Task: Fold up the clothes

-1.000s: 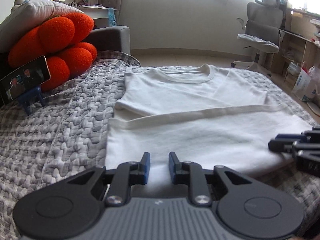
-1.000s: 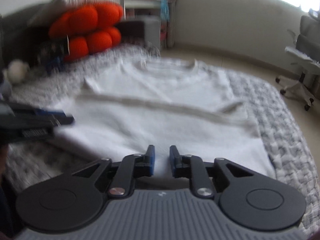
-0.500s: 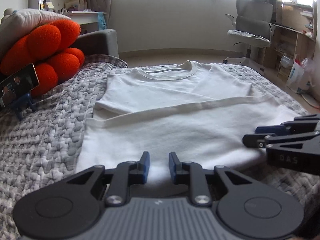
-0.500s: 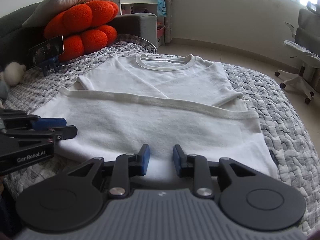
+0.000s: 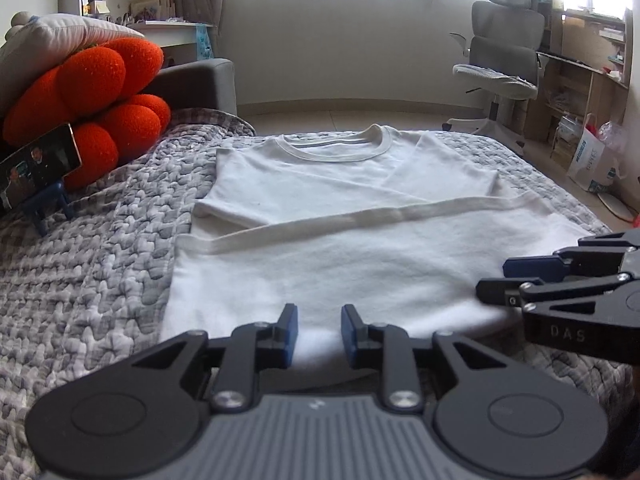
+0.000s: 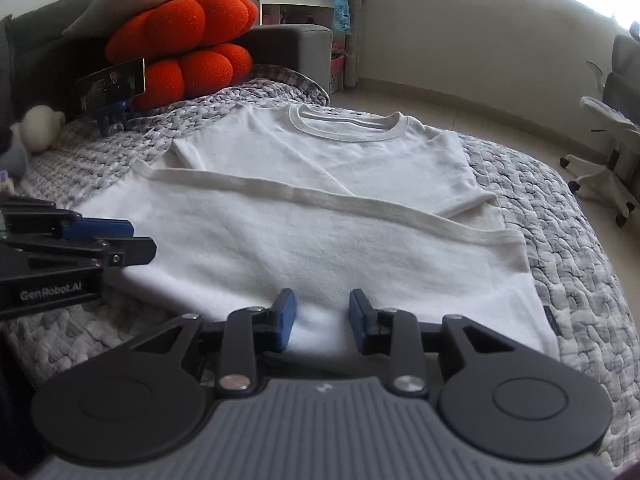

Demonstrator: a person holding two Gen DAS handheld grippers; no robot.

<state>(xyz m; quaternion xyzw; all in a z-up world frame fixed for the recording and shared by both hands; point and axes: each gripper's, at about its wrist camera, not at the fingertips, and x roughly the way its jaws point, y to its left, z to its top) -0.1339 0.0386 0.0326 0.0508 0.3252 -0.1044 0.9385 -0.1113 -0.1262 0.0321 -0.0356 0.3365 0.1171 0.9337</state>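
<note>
A grey quilted bed cover fills the lower frame. A white T-shirt lies at its centre; a phone on a blue stand and orange cushions rest upper left.

Shirt: soft matt white cloth. Blanket: rough, chunky grey knit. Cushion: fuzzy orange plush. Left claw: matt black plastic.

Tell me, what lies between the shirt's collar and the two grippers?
The folded-up hem band of the white shirt crosses there, below the collar, shown in both wrist views. Left gripper and right gripper are opening.
</note>
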